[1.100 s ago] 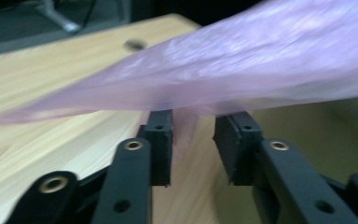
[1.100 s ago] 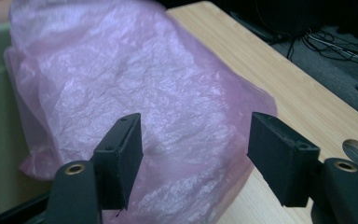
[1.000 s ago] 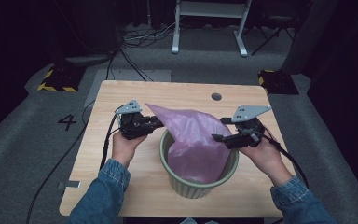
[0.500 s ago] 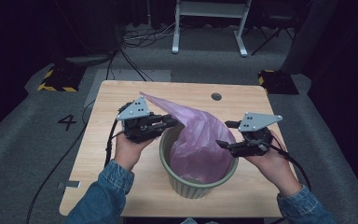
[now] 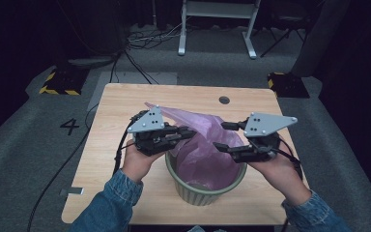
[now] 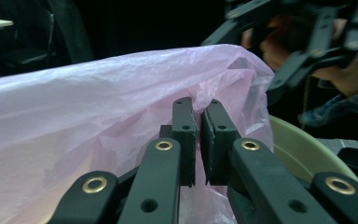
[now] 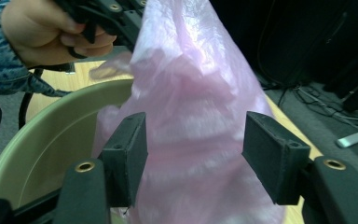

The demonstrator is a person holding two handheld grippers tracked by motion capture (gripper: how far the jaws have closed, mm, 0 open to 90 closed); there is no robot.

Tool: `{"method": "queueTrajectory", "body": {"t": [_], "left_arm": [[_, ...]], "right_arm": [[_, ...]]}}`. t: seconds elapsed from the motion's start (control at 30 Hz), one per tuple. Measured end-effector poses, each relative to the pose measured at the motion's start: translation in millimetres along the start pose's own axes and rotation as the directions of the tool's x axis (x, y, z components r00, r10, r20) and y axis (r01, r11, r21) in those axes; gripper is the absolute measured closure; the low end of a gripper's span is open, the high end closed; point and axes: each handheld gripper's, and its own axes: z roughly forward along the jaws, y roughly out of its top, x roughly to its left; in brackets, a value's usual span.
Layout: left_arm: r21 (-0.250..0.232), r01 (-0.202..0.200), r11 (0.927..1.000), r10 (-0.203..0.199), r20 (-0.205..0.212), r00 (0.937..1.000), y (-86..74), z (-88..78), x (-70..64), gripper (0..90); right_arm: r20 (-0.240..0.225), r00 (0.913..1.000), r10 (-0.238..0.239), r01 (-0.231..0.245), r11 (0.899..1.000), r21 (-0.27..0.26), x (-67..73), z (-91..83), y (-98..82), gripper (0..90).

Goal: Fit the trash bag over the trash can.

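The wooden table (image 5: 125,106) carried a green bin (image 5: 200,191) near its front edge. A pink plastic bag (image 5: 205,145) stood inside the bin and rose above its rim, its top reaching toward the far left. The left gripper (image 5: 186,133) had just been closing, and its jaws were pinched on a fold of the bag's left side. The right gripper (image 5: 222,135) was at the bag's right side; its jaws had just been closing too, but they stood apart with the bag between them, not pressing it.
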Motion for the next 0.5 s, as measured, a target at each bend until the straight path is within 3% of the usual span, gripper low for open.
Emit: {"method": "queueTrajectory", "body": {"t": [0.1,0.13,0.17,0.23,0.3,0.33,0.37,0.4,0.43,0.47,0.5], "left_arm": [[0.003,-0.004,1.0000,0.004,0.004,1.0000,-0.4,-0.1,-2.1,84.8],[0.005,-0.006,1.0000,0.006,0.008,0.9999,-0.8,-0.5,-2.6,84.8],[0.009,-0.011,0.9999,0.011,0.004,0.9999,-2.4,-2.1,-2.8,84.7],[0.014,-0.009,0.9999,0.009,-0.014,0.9999,-6.3,-4.8,-0.8,84.7],[0.011,0.004,0.9999,-0.004,-0.017,0.9999,-9.1,-6.5,1.3,84.7],[0.009,0.015,0.9998,-0.015,-0.019,0.9997,-12.1,-8.3,3.5,84.7],[0.013,0.031,0.9994,-0.031,-0.021,0.9993,-17.0,-10.6,6.3,84.6],[0.013,0.031,0.9994,-0.031,-0.021,0.9993,-17.0,-10.6,6.3,84.6],[0.019,0.033,0.9993,-0.032,-0.015,0.9994,-18.8,-10.8,6.8,84.6],[0.024,0.034,0.9991,-0.034,-0.015,0.9993,-20.1,-10.4,5.8,84.6],[0.030,0.028,0.9992,-0.028,-0.012,0.9995,-20.7,-9.6,4.6,84.6]], "right_arm": [[0.007,1.0000,-0.005,0.005,0.999,0.040,-0.7,10.4,1.4,47.8],[0.011,0.9998,-0.015,0.014,0.998,0.067,-0.9,14.7,2.0,55.4],[-0.005,0.9999,-0.015,0.016,0.995,0.100,-2.4,21.3,1.9,74.6],[-0.044,0.9988,-0.023,0.030,0.986,0.167,-2.8,28.3,0.5,88.2],[-0.067,0.9973,-0.029,0.044,0.971,0.235,1.0,34.6,-3.6,90.0],[-0.067,0.9973,-0.029,0.044,0.971,0.235,1.0,34.6,-3.6,90.0],[-0.102,0.9944,-0.028,0.058,0.953,0.297,6.9,40.8,-9.3,89.9],[-0.102,0.9944,-0.028,0.058,0.953,0.297,6.9,40.8,-9.3,89.9],[-0.129,0.9912,-0.028,0.071,0.935,0.347,14.5,45.6,-14.7,89.9],[-0.143,0.9892,-0.032,0.082,0.929,0.361,18.0,47.6,-16.8,89.9],[-0.143,0.9892,-0.032,0.082,0.929,0.361,18.0,47.6,-16.8,89.9]]}}
